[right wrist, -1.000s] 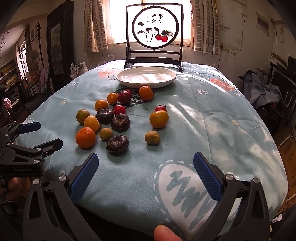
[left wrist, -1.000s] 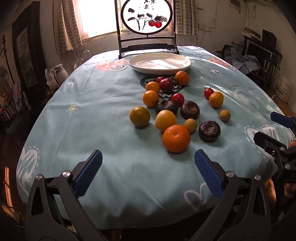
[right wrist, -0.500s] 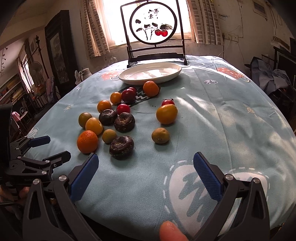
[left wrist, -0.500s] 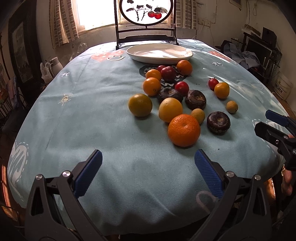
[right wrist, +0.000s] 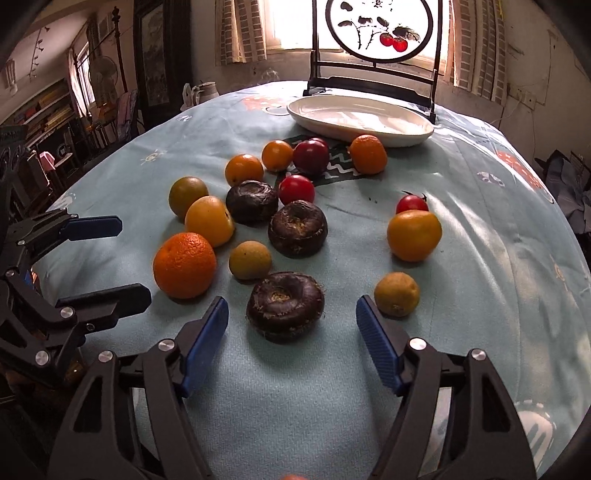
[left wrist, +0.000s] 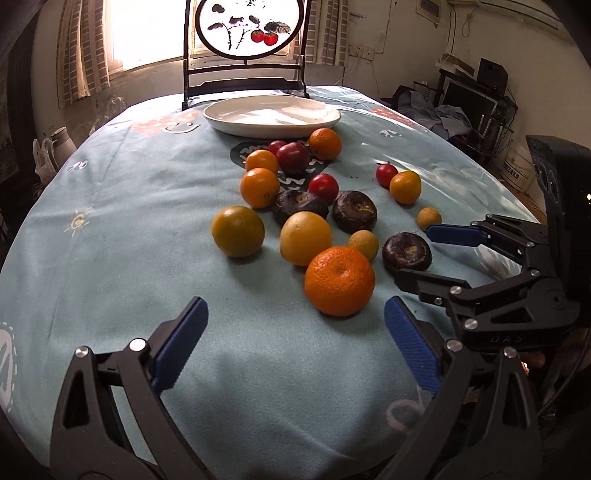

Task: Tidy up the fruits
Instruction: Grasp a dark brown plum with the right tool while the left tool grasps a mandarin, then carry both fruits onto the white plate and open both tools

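Fingers of the right gripper (right wrist: 291, 323) are closing, spread to either side of the nearest dark brown fruit (right wrist: 285, 305), pads not yet touching it. Fingers of the left gripper (left wrist: 293, 339) are also closing, spread wide and empty, just short of the big orange (left wrist: 339, 281).

Fruit lies loose on the blue-clothed worktop (left wrist: 129, 206): oranges, red tomatoes, two more dark fruits, two small yellow-brown ones. White plate (left wrist: 271, 116) stands empty at the far side, in front of a round painted screen (left wrist: 249, 27).

Risks, as judged:
- Dark fruit is squat with a sunken top; pads closing too high may slip over its shoulder.
- Small yellow-brown fruit (right wrist: 397, 294) sits just beside the right pad; a nudge would send it rolling.
- Both grippers work near each other; the right one's fingers, seen from the left wrist, reach close to the orange, so a clash is possible.
- Soft cloth lets round fruit roll.

Change from a second ago: both grippers are lower and nearer the fruit, right fingers clearly narrower. Fruit unmoved.
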Motion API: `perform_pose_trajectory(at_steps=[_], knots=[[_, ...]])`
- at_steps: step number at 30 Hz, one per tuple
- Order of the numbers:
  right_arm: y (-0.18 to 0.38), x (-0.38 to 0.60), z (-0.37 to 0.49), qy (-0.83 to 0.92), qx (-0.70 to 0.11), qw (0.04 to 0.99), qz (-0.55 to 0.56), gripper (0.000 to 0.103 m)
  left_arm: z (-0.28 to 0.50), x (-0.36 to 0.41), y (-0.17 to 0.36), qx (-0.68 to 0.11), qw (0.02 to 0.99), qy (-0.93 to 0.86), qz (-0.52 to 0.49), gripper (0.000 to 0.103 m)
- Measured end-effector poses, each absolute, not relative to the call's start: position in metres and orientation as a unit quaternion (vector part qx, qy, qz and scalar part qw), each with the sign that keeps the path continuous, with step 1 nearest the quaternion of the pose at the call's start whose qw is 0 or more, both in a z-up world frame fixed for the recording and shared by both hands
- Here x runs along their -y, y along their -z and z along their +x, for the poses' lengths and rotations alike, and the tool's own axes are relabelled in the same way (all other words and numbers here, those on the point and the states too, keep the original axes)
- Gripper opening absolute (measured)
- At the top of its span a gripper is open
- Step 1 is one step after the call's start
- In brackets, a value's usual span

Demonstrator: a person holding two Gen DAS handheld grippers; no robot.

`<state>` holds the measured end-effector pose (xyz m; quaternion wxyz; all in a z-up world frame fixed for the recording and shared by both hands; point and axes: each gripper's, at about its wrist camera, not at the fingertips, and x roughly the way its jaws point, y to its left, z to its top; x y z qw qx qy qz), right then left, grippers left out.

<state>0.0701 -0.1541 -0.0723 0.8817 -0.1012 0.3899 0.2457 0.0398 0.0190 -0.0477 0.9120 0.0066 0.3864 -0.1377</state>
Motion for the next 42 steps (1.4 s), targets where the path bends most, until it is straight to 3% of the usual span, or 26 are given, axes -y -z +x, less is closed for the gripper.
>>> perform_pose_trajectory(at_steps=[4,9,14,18,20,23,31,36,42], knots=[[0.078,0.152,0.08,-0.254,-0.403,0.874,-0.1,0.059,0.044,-0.01,0.048,-0.387,0.907,0.165,0.009,0.081],[0.078,0.153,0.079,-0.267,-0.397,0.872,-0.103,0.046,0.054,-0.001,0.053,-0.4,0.899,0.179,0.009,0.077],[0.077,0.163,0.074,-0.268,-0.395,0.874,-0.09,0.045,0.062,0.008,0.056,-0.408,0.894,0.184,0.012,0.073],[0.075,0.175,0.071,-0.265,-0.393,0.877,-0.075,0.045,0.065,0.01,0.06,-0.417,0.889,0.188,0.007,0.062],[0.074,0.18,0.07,-0.264,-0.392,0.879,-0.068,0.045,0.067,0.011,0.062,-0.422,0.888,0.183,0.009,0.051],[0.07,0.185,0.069,-0.269,-0.392,0.878,-0.056,0.045,0.066,0.011,0.061,-0.422,0.889,0.178,0.011,0.045],[0.015,0.199,0.118,-0.29,-0.356,0.889,0.006,0.045,0.089,-0.015,0.005,-0.391,0.896,0.211,-0.014,0.045],[-0.008,0.183,0.22,-0.245,-0.343,0.907,0.022,0.045,0.188,-0.029,-0.024,-0.388,0.904,0.181,-0.016,0.045],[0.019,0.151,0.336,-0.205,-0.412,0.888,-0.012,0.045,0.318,-0.033,-0.008,-0.437,0.889,0.134,-0.026,0.045]])
